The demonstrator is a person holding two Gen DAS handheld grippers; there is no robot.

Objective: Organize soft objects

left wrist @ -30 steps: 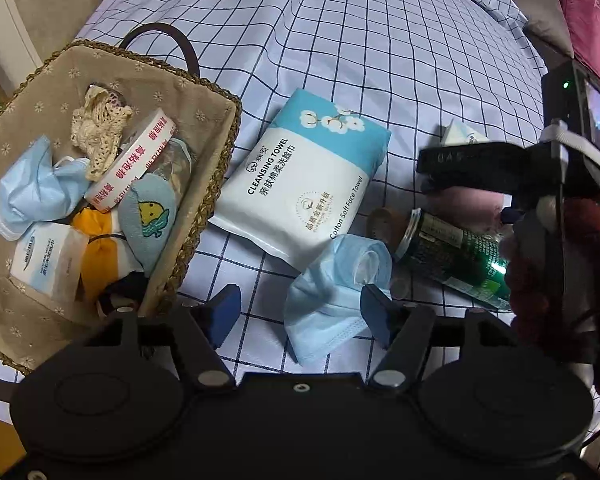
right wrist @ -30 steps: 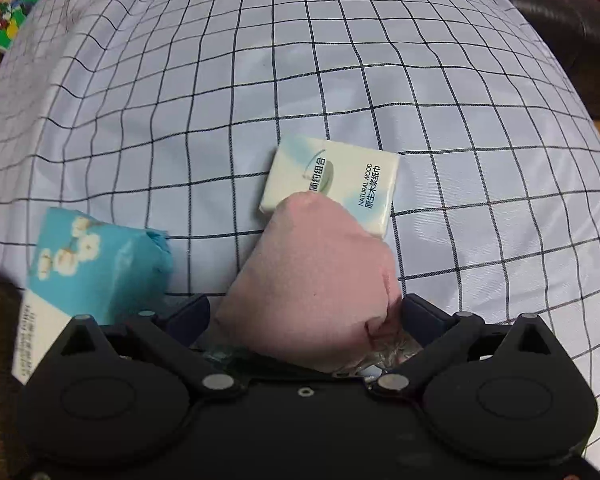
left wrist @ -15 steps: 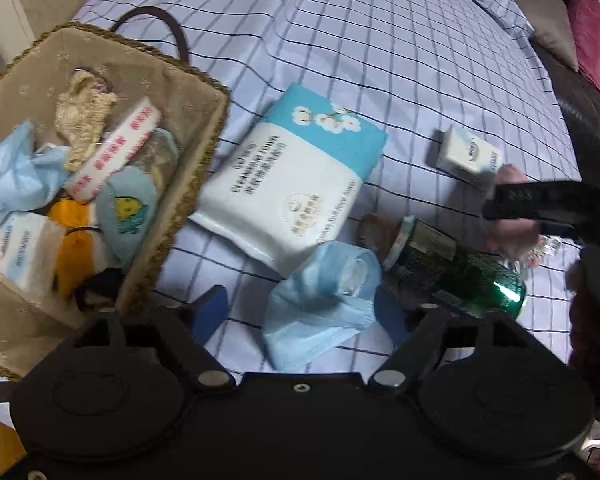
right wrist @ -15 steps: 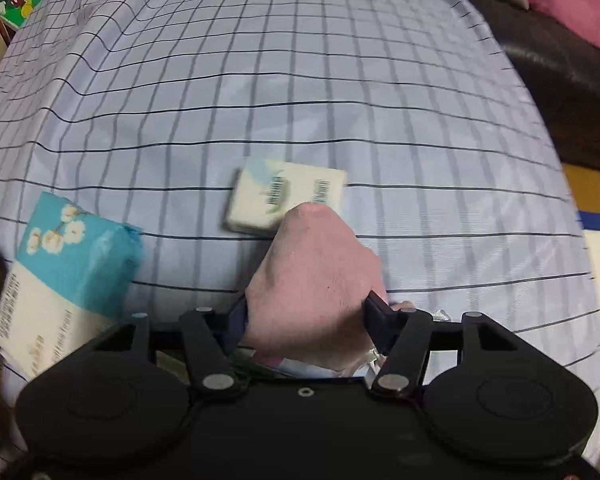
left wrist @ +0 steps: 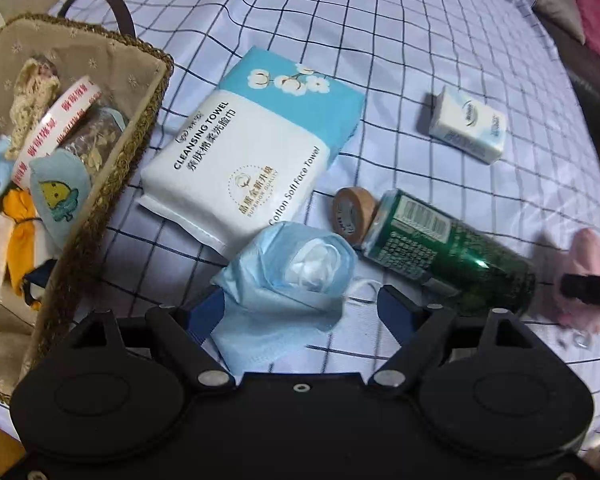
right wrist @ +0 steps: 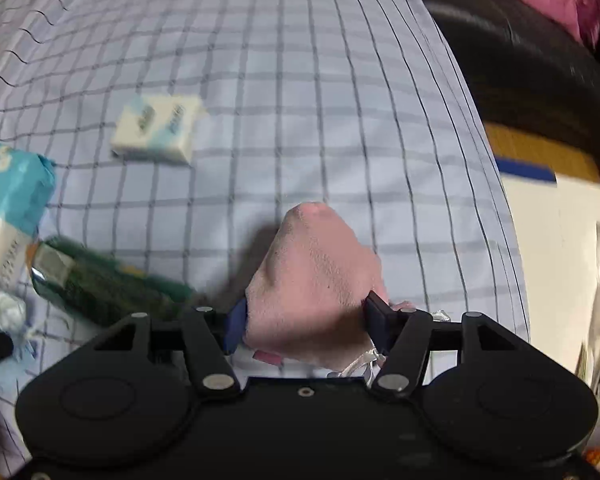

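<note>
The bed sheet (left wrist: pixel 440 40) is pale lavender with a dark grid of thin lines. The towel pack (left wrist: pixel 256 156) is white below and sky blue above, printed with white cotton flowers. The crumpled mask (left wrist: pixel 288 280) is light blue, white inside. The can (left wrist: pixel 452 256) is dark green. The plush piece (right wrist: pixel 312 280) is dusty pink. The basket (left wrist: pixel 140 152) is tan straw with a beige floral lining.

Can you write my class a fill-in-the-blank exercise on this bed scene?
1. The right claw is shut on a soft ____ toy.
2. The crumpled blue face mask lies between the fingers of the ____ claw.
3. The green can lies on its ____ beside a roll of brown tape.
4. The red and white tape roll sits inside the ____.

Missing words: pink; left; side; basket
</note>
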